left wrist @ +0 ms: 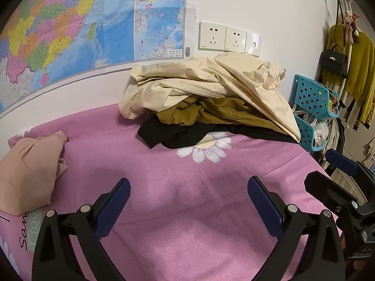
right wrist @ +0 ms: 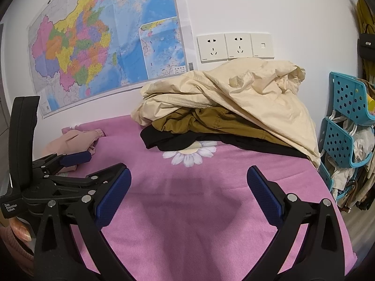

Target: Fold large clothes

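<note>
A heap of clothes lies at the far side of the pink bed: a cream jacket (left wrist: 211, 86) (right wrist: 246, 96) on top, an olive garment (left wrist: 211, 114) (right wrist: 206, 121) under it, a black garment (left wrist: 173, 133) (right wrist: 168, 140) at the bottom. A folded peach garment (left wrist: 25, 171) (right wrist: 72, 140) lies at the left. My left gripper (left wrist: 188, 194) is open and empty above the sheet, well short of the heap. My right gripper (right wrist: 188, 182) is open and empty too, to the right of the left one.
The pink bedsheet (left wrist: 164, 201) (right wrist: 187, 222) has a daisy print (left wrist: 206, 149). A wall map (left wrist: 82, 23) and sockets (left wrist: 225, 37) are behind the bed. A blue basket rack (left wrist: 311, 107) (right wrist: 346, 121) and hanging clothes (left wrist: 358, 75) stand right of the bed edge.
</note>
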The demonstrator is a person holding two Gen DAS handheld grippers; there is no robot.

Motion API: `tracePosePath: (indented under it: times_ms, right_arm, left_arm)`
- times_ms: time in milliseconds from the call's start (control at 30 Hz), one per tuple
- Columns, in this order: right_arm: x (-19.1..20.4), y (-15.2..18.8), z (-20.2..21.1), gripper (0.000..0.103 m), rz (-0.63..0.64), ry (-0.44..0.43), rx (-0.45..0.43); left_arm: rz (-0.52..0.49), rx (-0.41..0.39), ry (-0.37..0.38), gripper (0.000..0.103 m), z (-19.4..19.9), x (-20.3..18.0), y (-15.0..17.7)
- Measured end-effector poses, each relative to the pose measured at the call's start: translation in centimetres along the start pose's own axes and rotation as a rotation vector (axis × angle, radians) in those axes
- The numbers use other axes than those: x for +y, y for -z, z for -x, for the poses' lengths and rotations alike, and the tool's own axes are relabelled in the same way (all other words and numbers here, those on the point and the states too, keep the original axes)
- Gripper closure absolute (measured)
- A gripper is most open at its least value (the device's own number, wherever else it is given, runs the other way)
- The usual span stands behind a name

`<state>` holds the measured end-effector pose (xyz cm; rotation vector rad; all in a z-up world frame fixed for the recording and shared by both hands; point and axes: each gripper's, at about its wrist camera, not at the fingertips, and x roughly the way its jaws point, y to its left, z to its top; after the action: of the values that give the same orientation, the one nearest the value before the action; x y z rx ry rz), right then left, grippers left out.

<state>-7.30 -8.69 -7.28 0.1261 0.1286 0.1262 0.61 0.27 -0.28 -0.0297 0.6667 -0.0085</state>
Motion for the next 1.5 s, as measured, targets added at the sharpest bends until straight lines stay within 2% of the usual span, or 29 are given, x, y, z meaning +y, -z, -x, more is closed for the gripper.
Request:
tracePosePath:
  times_ms: [1100, 1367, 1500]
  right_arm:
    - [0.0, -2.0, -1.8, 0.006, 0.049, -0.010, -0.018]
    - [0.3, -3.1, -2.8, 0.006, 0.101, -0.009, -0.009]
    - [0.3, -4.7, -4.4, 0.006, 0.151, 0.003, -0.002]
  left_arm:
    - [0.045, 0.031, 0.025, 0.006, -1.5, 1.2, -1.8]
    - [0.055, 0.039, 0.021, 0.006, -2.4, 1.6, -2.2]
    - [0.057, 0.055, 0.000, 0.006, -3.7, 2.3, -2.8]
